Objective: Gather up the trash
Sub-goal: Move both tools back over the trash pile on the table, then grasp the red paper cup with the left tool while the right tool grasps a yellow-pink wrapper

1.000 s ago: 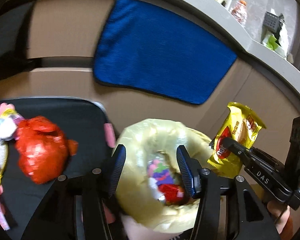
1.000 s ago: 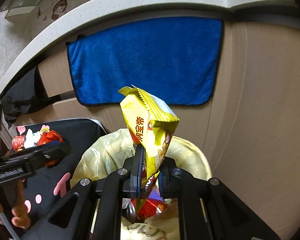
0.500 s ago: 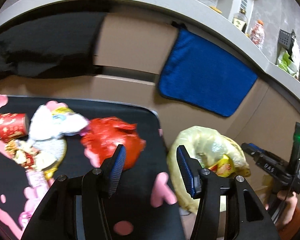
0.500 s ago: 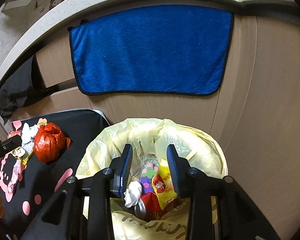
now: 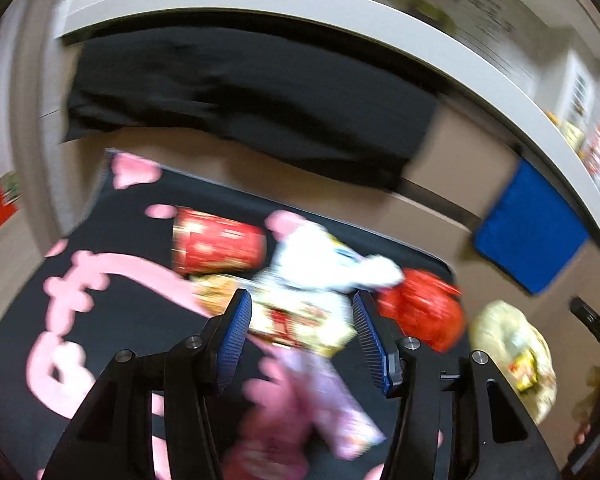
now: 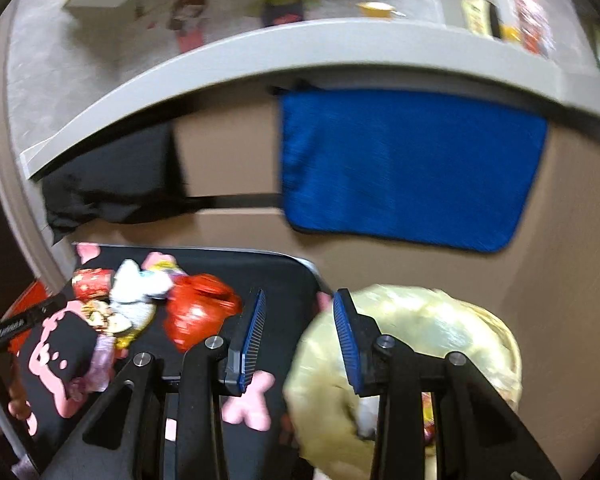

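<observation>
Trash sits in a loose heap on the black mat with pink cartoon print (image 5: pixel 112 312), left wrist view, blurred: red printed cup (image 5: pixel 218 246) on its side, white crumpled tissue (image 5: pixel 320 260) beside it, cream-and-red wrapper (image 5: pixel 296 322), red crumpled bag (image 5: pixel 420 312) at the heap's right end, pink wrapper (image 5: pixel 320 396) nearest the camera. Left gripper (image 5: pixel 302 334) jaws parted, nothing pinched; cream wrapper lies beyond and between the blue pads. Yellow bin bag (image 5: pixel 512 356) off the mat's right edge, a yellow snack packet (image 5: pixel 524 366) inside. Blue towel (image 5: pixel 532 236) hangs from the counter, black cloth (image 5: pixel 240 96) further left

Right wrist view: right gripper (image 6: pixel 300 336) jaws have just been opening, released, empty. It points at the gap between mat corner (image 6: pixel 296 272) and yellow bag (image 6: pixel 420 332). Red bag (image 6: pixel 198 312), tissue (image 6: pixel 134 284), cup (image 6: pixel 90 282) on mat at left. Left gripper (image 6: pixel 24 320) shows at left edge, a hand (image 6: pixel 4 400) below it. Blue towel (image 6: pixel 408 164) above
</observation>
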